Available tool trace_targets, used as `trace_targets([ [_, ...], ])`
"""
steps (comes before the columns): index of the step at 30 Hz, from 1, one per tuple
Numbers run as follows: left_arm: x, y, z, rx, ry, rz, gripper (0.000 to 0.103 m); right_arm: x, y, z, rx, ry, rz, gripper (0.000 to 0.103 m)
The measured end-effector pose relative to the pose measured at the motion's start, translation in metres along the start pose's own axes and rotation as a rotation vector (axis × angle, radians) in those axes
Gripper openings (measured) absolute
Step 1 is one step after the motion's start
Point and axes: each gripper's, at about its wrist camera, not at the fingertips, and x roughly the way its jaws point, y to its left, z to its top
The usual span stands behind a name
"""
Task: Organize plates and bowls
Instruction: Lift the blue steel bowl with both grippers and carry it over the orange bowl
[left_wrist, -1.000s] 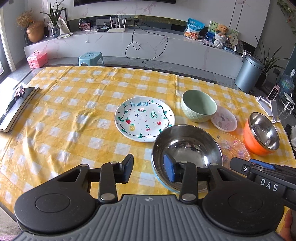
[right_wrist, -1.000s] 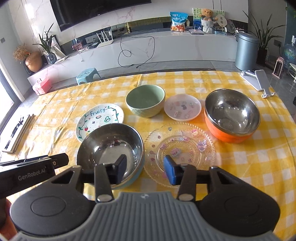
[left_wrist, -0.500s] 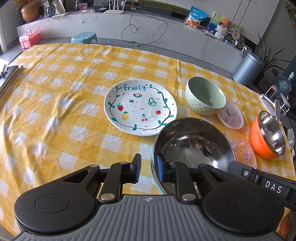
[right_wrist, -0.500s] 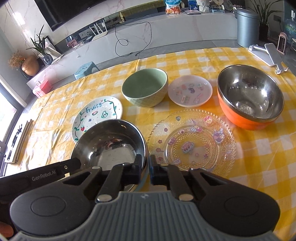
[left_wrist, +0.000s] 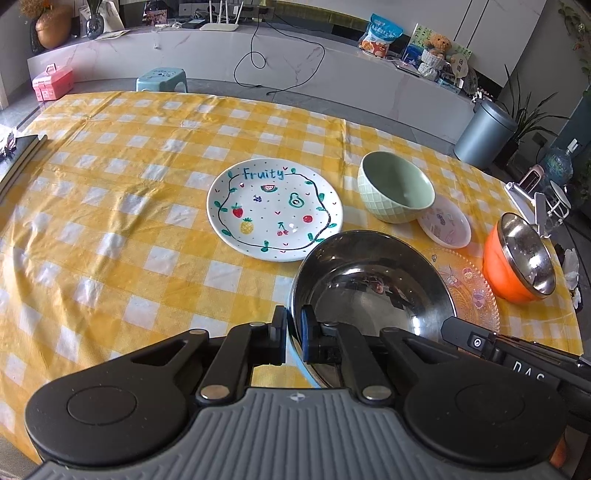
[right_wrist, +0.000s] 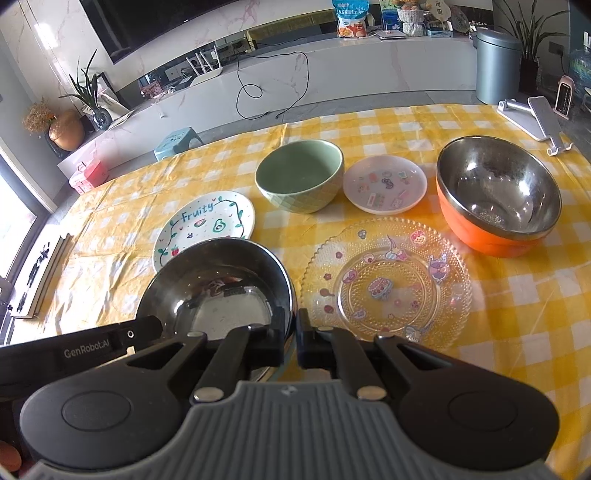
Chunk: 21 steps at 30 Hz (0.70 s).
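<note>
A steel bowl with a blue outside sits at the near edge of the table. My left gripper is shut on its left rim. My right gripper is shut on its right rim. Beyond it lie a white "Fruity" plate, a green bowl, a small white saucer, a clear patterned glass plate and an orange steel-lined bowl.
The table carries a yellow checked cloth. A book lies at its left edge and a phone stand at its far right corner. A low stool and a bin stand on the floor behind.
Both grippers closed from open onto opposite rims of the steel bowl, and both views rose and moved slightly forward.
</note>
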Motion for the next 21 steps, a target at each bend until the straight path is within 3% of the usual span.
trace_targets([
  [11,-0.048,0.023,-0.042,-0.053,-0.003,0.03,0.008,-0.041,0.022,-0.041,-0.024,-0.003,0.076,0.003],
  [21,-0.053,0.039,-0.071,-0.091,-0.009,0.045,0.008,-0.048,0.027,-0.076,-0.012,0.019,0.099,0.003],
])
